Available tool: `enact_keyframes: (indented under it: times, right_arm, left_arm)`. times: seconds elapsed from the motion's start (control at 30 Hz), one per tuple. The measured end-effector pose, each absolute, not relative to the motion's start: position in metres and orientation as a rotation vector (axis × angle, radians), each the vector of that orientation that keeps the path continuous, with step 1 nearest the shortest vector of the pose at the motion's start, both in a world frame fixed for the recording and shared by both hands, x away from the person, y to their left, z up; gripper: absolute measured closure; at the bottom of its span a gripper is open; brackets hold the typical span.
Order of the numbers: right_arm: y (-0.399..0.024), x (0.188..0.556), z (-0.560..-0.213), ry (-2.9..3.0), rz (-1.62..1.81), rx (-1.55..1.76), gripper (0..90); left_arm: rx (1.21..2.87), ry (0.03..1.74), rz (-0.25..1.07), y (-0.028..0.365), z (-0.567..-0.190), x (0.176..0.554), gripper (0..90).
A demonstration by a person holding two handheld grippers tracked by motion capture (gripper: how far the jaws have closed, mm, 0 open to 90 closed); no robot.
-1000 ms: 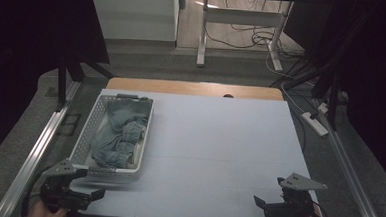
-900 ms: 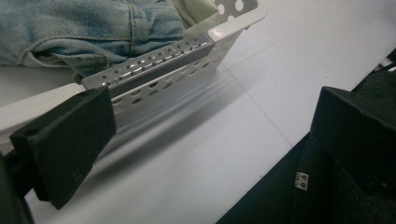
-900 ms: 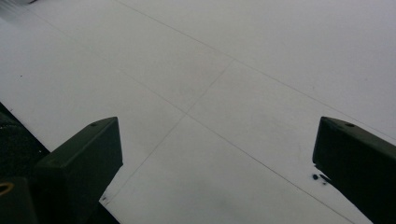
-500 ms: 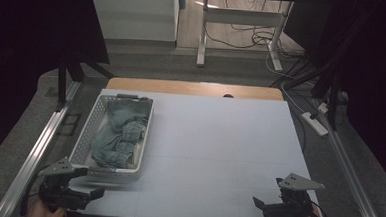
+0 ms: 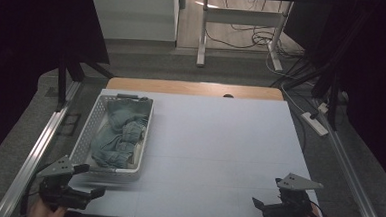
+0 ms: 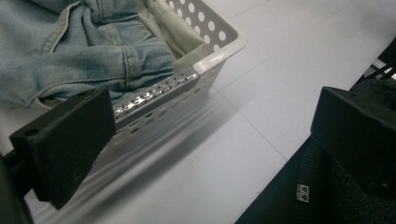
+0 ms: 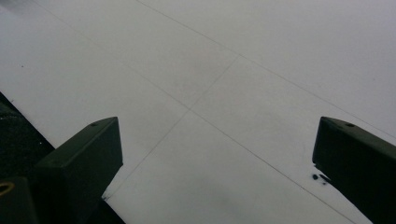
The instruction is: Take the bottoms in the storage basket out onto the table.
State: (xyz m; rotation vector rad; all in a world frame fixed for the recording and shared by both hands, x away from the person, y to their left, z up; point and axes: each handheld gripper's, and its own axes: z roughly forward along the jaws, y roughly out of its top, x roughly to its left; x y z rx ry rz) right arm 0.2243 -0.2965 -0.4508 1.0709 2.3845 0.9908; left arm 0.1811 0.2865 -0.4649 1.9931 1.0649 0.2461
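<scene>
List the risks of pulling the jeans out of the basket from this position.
1. The denim jeans lie crumpled and fill the white basket; lifting them might drag the light basket along.
2. The left gripper, open, sits low beside the basket's near wall, so a jaw could catch the perforated rim on the way in.
3. The right gripper, open, hovers over bare table far from the basket, so it likely cannot steady it quickly.

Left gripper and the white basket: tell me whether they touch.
Cannot tell. In the left gripper view, one jaw of the open left gripper overlaps the basket rim, with no contact or gap plainly visible.
</scene>
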Motion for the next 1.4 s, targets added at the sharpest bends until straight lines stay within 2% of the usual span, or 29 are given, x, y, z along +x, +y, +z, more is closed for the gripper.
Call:
enact_keyframes:
  times: [1.4]
  right_arm:
    - [-0.296, 0.226, -0.452, 2.392, 0.975, 1.085, 1.9]
  left_arm:
    - [2.008, 1.072, 0.319, 0.265, -0.45, 0.212, 0.0]
